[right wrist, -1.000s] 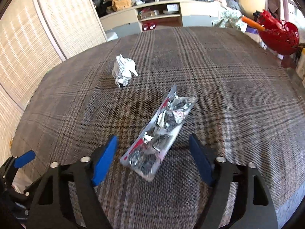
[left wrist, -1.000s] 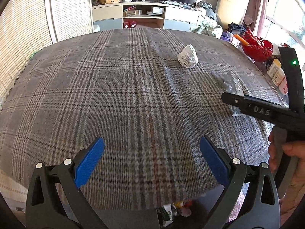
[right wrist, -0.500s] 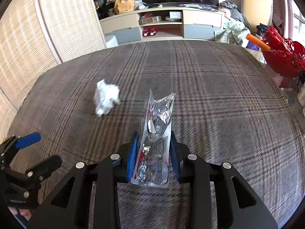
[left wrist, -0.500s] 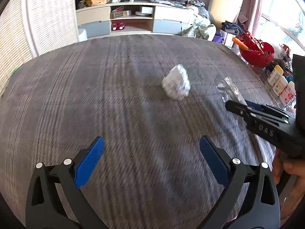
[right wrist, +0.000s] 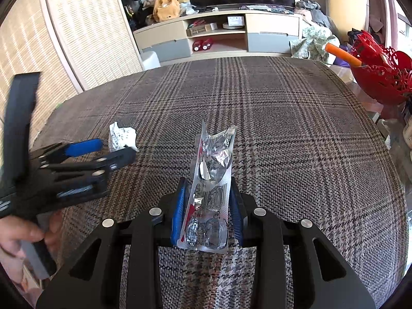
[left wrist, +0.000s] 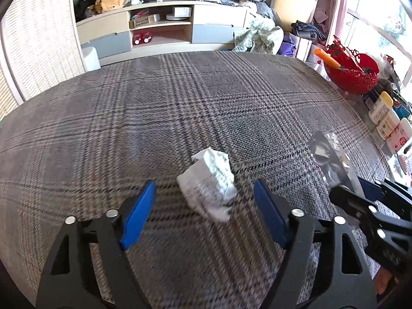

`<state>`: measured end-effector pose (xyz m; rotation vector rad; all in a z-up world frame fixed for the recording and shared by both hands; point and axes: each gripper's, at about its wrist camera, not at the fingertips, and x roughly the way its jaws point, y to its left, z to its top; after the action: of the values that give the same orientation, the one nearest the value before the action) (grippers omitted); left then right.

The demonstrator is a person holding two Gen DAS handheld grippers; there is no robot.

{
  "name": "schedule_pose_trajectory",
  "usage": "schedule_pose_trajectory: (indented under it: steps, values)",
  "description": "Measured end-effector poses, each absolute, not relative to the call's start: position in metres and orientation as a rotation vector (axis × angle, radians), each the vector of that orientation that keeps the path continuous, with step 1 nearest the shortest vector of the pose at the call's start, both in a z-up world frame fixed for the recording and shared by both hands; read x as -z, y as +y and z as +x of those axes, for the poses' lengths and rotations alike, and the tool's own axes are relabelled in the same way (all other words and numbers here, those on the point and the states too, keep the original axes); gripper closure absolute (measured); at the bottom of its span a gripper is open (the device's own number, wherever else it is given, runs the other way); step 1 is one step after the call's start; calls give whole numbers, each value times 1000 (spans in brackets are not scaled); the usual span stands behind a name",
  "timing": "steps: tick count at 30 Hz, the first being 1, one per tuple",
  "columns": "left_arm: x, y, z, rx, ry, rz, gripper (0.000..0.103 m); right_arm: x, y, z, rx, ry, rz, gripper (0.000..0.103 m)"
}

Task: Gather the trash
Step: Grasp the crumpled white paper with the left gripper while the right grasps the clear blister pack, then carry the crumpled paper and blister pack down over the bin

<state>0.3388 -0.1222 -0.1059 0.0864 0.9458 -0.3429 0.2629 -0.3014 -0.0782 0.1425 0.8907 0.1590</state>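
Two pieces of trash are in play on the plaid-covered tabletop [left wrist: 180,108]; the step in hand is the second pickup. The right claw [right wrist: 207,211] is clenched on the empty foil blister pack [right wrist: 212,180], which stands up between its blue pads, lifted clear of the cloth. The left claw [left wrist: 204,215] brackets the crumpled paper ball [left wrist: 208,182], which lies on the cloth near the front edge; its jaws have just been closing, yet both pads stand apart from the paper, so nothing is held there. The next move likely calls for closing further until the pads press the ball, then lifting. The cloth around the ball is bare; the right claw sits near on one side, so the lift should go straight up; the red basket [left wrist: 352,72] and bottles [left wrist: 386,121] crowd the right edge, well apart.
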Motion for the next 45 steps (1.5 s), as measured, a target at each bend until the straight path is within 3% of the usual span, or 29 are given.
schedule_pose_trajectory:
  steps: [1,3,5,26,37,45]
  values:
    - [108,-123,342,348,950,86,37,78,-302,261,-164,887,145,70]
    - [112,-125,346,350,952,99,63,79,-303,257,-169,885,148,70]
    - [111,-123,346,326,945,116,81,81,-302,255,-170,889,147,70]
    - [63,-65,171,244,922,49,84,50,-265,142,-224,829,121,70]
    - [62,-56,84,248,891,29,84,42,-267,71,-242,802,130,70]
    - [79,-45,49,244,909,1,84,66,-257,38,-287,851,144,70]
